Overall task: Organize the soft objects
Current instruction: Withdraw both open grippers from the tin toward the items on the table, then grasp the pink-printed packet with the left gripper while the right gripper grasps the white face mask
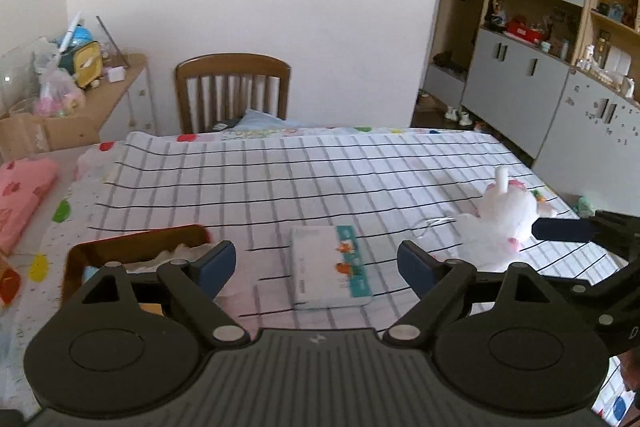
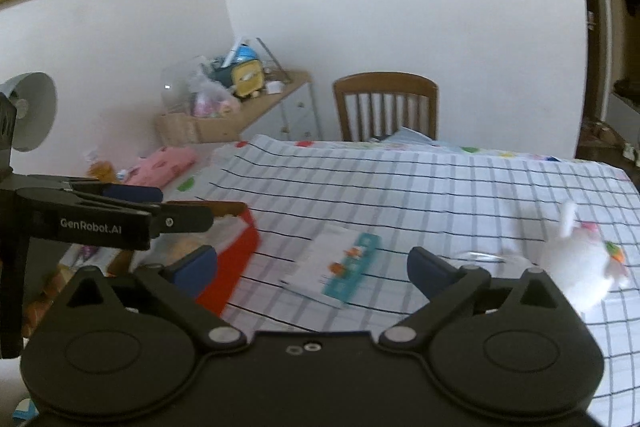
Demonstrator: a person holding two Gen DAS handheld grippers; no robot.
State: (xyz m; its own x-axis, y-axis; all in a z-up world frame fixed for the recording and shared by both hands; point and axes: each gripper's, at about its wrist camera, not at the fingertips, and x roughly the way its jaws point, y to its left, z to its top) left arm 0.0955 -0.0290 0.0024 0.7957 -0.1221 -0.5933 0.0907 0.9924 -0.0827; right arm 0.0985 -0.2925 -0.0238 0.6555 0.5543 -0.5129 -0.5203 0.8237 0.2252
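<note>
A white plush toy [image 1: 508,215] with pink and orange trim lies on the checked bed sheet [image 1: 280,179] at the right; it also shows blurred in the right wrist view [image 2: 580,267]. A white tissue pack [image 1: 330,263] with a teal strip lies on the sheet in the middle, also in the right wrist view [image 2: 340,267]. A red box [image 1: 132,251] with soft items inside stands at the left, also in the right wrist view [image 2: 232,267]. My left gripper [image 1: 316,267] is open and empty above the tissue pack. My right gripper [image 2: 312,267] is open and empty.
A wooden chair [image 1: 232,91] stands at the far side of the bed. A pink pillow [image 1: 22,199] lies at the left. A cluttered side table [image 1: 100,87] is behind it. Grey cabinets [image 1: 520,75] line the right wall.
</note>
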